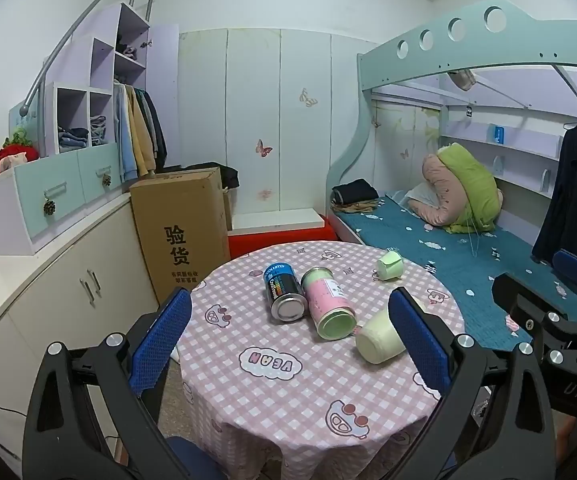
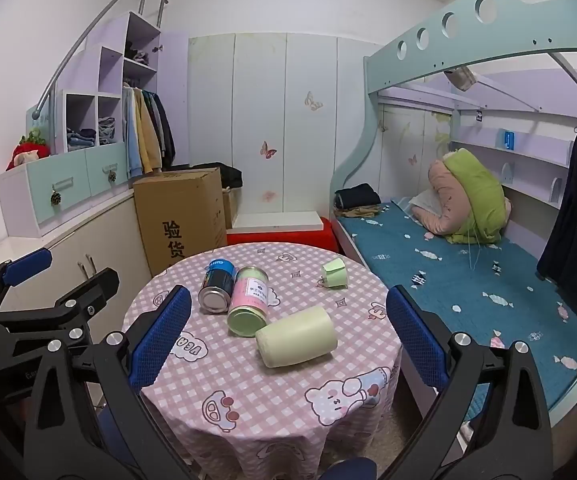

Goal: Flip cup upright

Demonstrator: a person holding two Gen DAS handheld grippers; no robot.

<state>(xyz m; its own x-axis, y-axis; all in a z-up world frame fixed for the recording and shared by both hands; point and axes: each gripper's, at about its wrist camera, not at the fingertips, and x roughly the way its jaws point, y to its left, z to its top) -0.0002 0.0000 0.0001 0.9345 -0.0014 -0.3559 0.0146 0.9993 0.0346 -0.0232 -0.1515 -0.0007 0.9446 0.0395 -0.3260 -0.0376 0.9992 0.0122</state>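
A pale green cup (image 2: 296,335) lies on its side on the round table (image 2: 248,392), its base toward me; it also shows in the left wrist view (image 1: 378,339), partly behind a blue finger pad (image 1: 418,332). My right gripper (image 2: 288,340) is open and empty, held above the near table edge with the cup between its fingers in the view. My left gripper (image 1: 288,340) is open and empty, left of the cup. A small green cup (image 2: 334,273) lies tipped at the far side, also in the left wrist view (image 1: 390,264).
A pink-and-green canister (image 2: 248,306) and a dark can with a blue top (image 2: 217,286) lie on their sides just behind the cup. A cardboard box (image 2: 184,216) stands beyond the table. A bed with blue cover (image 2: 468,280) is to the right, cabinets on the left.
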